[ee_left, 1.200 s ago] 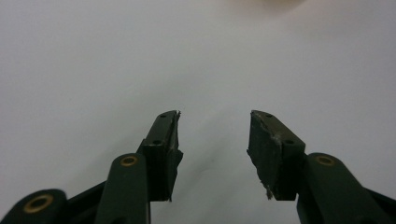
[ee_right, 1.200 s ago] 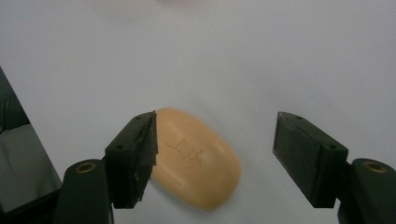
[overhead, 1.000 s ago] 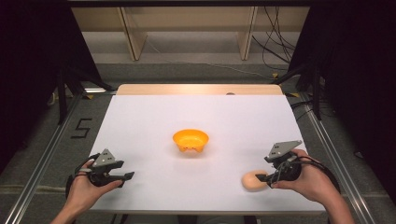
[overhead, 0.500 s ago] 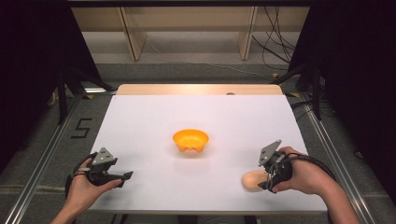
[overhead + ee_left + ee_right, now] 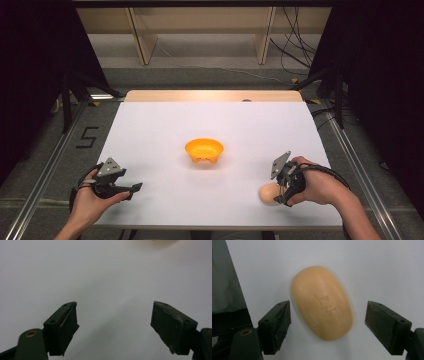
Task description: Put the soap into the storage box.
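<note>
Soap (image 5: 322, 312) lay ungrasped near the table's (image 5: 150, 125) front right corner between my right gripper's (image 5: 285, 186) spread jaws, my left gripper (image 5: 120, 187) idle and spread, the bowl (image 5: 204, 149) probably awaiting it.

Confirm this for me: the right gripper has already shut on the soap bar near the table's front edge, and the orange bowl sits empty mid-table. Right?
Not quite. The right gripper is open: in the right gripper view its fingers stand apart on either side of the soap bar, not touching it. The soap lies on the table near the front edge, and the orange bowl sits empty mid-table.
</note>
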A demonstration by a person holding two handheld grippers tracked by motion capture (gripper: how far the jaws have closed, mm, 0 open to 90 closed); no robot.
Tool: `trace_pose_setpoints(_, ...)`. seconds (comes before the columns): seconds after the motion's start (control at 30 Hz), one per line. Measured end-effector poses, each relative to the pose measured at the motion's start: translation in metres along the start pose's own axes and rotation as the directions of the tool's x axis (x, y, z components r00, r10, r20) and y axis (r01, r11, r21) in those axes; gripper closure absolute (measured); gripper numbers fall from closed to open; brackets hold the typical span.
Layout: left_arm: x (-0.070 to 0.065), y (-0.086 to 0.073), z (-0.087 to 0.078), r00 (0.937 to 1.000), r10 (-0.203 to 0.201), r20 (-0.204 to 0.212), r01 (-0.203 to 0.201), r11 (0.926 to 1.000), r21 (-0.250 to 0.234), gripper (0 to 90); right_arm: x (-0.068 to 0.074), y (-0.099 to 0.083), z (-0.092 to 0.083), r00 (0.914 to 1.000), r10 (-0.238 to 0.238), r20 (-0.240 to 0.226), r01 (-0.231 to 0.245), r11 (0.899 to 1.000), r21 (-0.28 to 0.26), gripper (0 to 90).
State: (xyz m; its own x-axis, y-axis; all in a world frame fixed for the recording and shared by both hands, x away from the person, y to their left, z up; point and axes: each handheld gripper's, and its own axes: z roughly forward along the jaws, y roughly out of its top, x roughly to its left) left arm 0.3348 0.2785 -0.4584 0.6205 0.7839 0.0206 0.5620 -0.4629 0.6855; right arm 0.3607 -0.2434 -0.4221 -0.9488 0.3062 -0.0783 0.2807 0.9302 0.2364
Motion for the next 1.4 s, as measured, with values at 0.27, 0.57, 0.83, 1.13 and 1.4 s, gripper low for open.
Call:
trace_pose_setpoints(0.27,-0.002,-0.001,0.004,0.9991,-0.042,-0.009,0.042,0.9984,-0.038,20.7,0.001,0.002,0.011,0.9984,-0.039,-0.041,0.039,0.999,0.016,19.5)
trace_pose_setpoints(0.57,0.001,-0.001,0.002,1.0,0.003,0.003,-0.003,1.0,0.0,20.9,-0.001,0.005,0.023,0.9963,-0.069,-0.051,0.07,0.997,0.031,17.4)
trace_pose_setpoints(0.83,0.001,-0.001,0.002,1.0,-0.008,0.004,0.008,0.9999,-0.011,21.2,-0.002,0.007,0.027,0.997,-0.052,-0.057,0.055,0.996,0.063,18.2)
trace_pose_setpoints(1.13,0.001,-0.001,0.002,1.0,-0.005,0.005,0.005,0.9999,-0.01,21.5,-0.005,0.009,0.029,0.9967,-0.06,-0.055,0.065,0.994,0.086,24.8)
trace_pose_setpoints(1.4,-0.001,-0.001,0.003,0.9993,-0.036,0.008,0.036,0.9987,-0.037,22.1,-0.004,0.009,0.033,0.996,-0.057,-0.069,0.063,0.993,0.1,29.5)
